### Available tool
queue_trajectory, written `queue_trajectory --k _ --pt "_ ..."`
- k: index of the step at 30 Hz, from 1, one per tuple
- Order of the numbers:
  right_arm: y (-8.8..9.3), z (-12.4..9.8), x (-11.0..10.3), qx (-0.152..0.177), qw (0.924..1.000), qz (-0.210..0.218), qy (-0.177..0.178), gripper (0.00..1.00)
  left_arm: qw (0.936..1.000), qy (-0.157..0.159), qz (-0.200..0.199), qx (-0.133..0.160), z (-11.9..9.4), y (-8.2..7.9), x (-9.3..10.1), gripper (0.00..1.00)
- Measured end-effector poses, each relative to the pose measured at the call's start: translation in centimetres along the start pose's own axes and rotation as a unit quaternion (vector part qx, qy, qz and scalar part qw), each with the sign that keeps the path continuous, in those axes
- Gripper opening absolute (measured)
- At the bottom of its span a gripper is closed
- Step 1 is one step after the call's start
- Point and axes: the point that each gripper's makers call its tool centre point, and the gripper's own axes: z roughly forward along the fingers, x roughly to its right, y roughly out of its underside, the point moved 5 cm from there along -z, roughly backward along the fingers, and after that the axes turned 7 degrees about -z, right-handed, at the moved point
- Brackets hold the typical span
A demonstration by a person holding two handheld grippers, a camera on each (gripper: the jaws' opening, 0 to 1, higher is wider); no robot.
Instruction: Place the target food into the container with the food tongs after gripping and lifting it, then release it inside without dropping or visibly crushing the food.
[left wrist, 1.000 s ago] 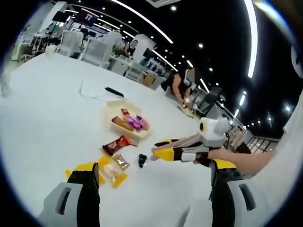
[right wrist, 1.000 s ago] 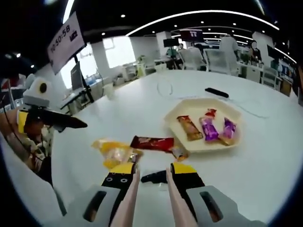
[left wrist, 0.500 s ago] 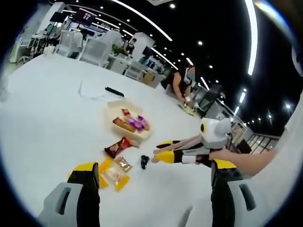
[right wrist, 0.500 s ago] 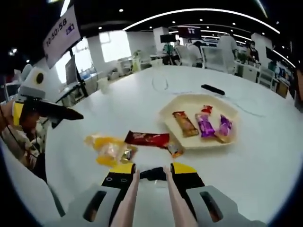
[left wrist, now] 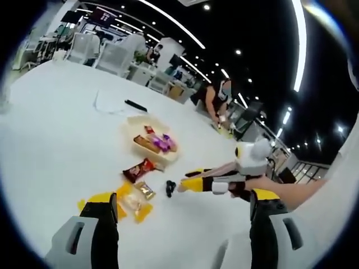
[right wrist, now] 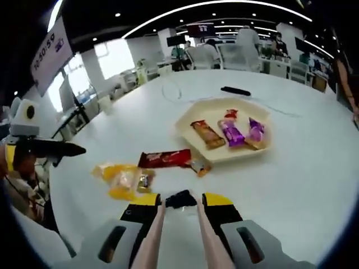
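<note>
A small black food piece (right wrist: pixel 179 198) sits between the yellow tong tips of my right gripper (right wrist: pixel 179 200), which press on both its sides, low over the white table (right wrist: pixel 291 185). In the left gripper view the same black piece (left wrist: pixel 170 188) lies at the end of the right gripper (left wrist: pixel 180 185), which reaches in from the right. The cream tray (right wrist: pixel 185 124) beyond holds three wrapped bars, and the tray (left wrist: pixel 134 124) also appears in the left gripper view. My left gripper (left wrist: pixel 182 216) is held wide open above the table with nothing between its jaws. It also shows at the left (right wrist: pixel 76 150).
A red wrapper (right wrist: pixel 165 158), a small packet (right wrist: pixel 199 166) and a yellow packet (right wrist: pixel 120 179) lie between the tongs and the tray. A black remote (right wrist: pixel 235 91) and a cable lie farther back. Chairs, desks and people stand beyond the table.
Both cameras have shifted a little. In the right gripper view the black piece now sits slightly higher between the tong tips, and the tray has slid left and up. The left jaws stay wide.
</note>
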Motion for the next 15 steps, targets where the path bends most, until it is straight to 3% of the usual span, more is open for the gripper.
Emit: queue_trajectory --k 7,10,15 --pt "0.5 0.5 -0.1 -0.013 0.9998 0.01 0.007 0.29 0.9999 0.0 -0.01 0.006 -0.7 0.3 -0.5 0.98" --pt "0.5 0.8 0.0 -0.021 0.9989 0.041 0.014 0.29 0.9998 0.004 -0.016 0.014 -1.0 0.1 -0.5 0.99" --pt "0.2 1.2 0.2 -0.024 0.9986 0.035 0.031 0.29 0.9997 0.001 -0.016 0.019 -1.4 0.0 -0.8 0.99"
